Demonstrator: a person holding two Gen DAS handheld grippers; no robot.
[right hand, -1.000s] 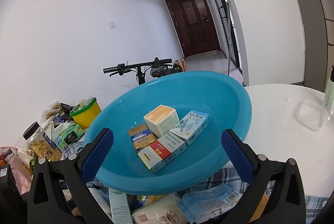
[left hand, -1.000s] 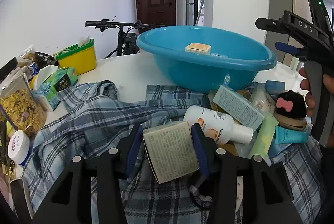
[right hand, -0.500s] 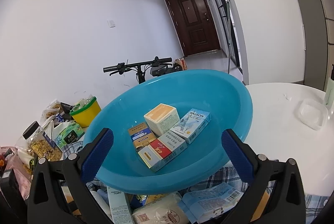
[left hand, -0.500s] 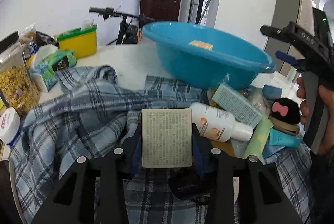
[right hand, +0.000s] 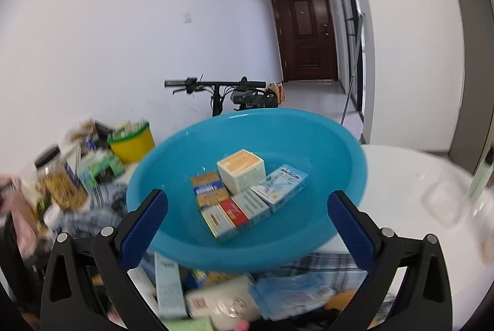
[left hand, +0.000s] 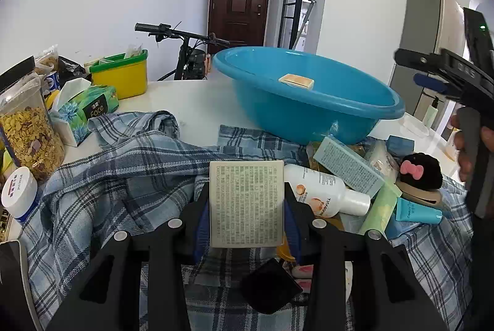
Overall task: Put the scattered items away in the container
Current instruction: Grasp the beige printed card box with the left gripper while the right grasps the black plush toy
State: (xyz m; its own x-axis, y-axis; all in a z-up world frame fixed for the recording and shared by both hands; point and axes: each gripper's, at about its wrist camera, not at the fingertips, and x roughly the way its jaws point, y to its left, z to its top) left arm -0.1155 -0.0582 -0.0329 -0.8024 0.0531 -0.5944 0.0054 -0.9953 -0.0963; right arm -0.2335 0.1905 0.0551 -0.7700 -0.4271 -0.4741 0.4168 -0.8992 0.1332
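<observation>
The left hand-held gripper point(left hand: 247, 207) clamps a pale printed box point(left hand: 246, 204) above the plaid shirt point(left hand: 123, 176), short of the blue basin point(left hand: 308, 111). The right hand-held gripper point(right hand: 247, 204) gapes empty, seemingly over the basin's near rim.

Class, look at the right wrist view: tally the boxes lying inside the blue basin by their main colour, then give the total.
In the blue basin:
Orange-topped cube box: 1
Light blue boxes: 2
Blue-and-tan box: 1
Red-and-white box: 1
Yellow-and-white box: 1
Total: 6
</observation>
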